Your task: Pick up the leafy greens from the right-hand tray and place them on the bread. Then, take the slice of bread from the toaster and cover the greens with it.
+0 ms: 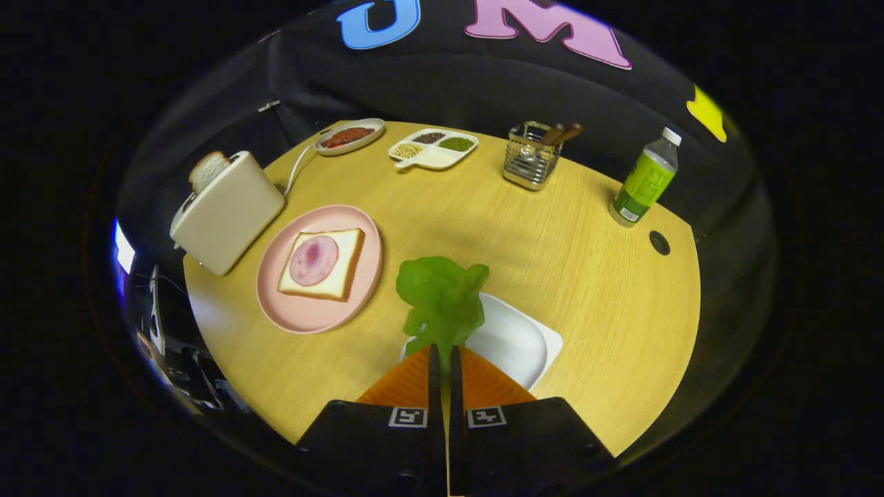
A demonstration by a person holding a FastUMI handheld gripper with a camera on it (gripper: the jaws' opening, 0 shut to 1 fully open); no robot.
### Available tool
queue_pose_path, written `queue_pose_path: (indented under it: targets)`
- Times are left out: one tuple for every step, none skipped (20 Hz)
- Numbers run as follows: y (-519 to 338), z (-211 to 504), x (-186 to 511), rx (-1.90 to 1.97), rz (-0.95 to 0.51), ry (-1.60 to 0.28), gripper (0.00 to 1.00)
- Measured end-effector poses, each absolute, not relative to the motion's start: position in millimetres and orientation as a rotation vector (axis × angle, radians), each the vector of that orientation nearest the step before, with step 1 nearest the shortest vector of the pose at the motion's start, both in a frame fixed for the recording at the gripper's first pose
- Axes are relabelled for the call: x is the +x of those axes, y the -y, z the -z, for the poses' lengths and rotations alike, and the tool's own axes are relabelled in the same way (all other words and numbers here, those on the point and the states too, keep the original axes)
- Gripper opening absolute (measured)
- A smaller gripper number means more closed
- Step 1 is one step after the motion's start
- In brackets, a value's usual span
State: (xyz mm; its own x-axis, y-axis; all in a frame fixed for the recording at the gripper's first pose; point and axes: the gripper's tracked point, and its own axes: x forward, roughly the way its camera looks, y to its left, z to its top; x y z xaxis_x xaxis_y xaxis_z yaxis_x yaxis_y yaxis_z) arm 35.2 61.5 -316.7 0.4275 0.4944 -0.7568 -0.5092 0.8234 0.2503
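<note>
The jaws pinch the leafy greens (442, 301) at their stem, leaves standing at twelve o'clock over the white tray (518, 345); bread (323, 264) at ten o'clock.

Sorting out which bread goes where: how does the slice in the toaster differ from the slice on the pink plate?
The toaster slice stands upright in the toaster, half hidden; the plate slice lies flat on the pink plate, fully showing. The toaster slice is bare; the plate slice carries a round pink meat slice. Both are white bread with a brown crust. The tool is shut on the leafy greens.
</note>
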Motion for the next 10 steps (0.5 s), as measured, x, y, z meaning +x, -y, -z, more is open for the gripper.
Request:
queue_pose_path:
  targets:
    - [-73.7, 306.5, 33.6, -0.021, -0.648, -0.926, 0.07]
    - [-86.0, 297.6, 33.0, -0.027, -0.67, -0.915, 0.06]
    - [-100.4, 290.6, 31.7, -0.033, -0.691, -0.906, 0.07]
    - [-115.5, 283.8, 31.5, -0.036, -0.712, -0.895, 0.07]
    - [-130.4, 277.9, 29.8, -0.036, -0.733, -0.89, 0.07]
    - [-145.4, 273.7, 28.6, -0.037, -0.751, -0.887, 0.06]
    - [-159.7, 269.9, 27.3, -0.037, -0.767, -0.884, 0.06]
    - [-174.2, 266.9, 27.3, -0.039, -0.784, -0.882, 0.06]
    - [-186.5, 266.1, 26.2, -0.044, -0.796, -0.883, 0.07]
    - [-197.0, 265.3, 26.1, -0.047, -0.805, -0.884, 0.07]
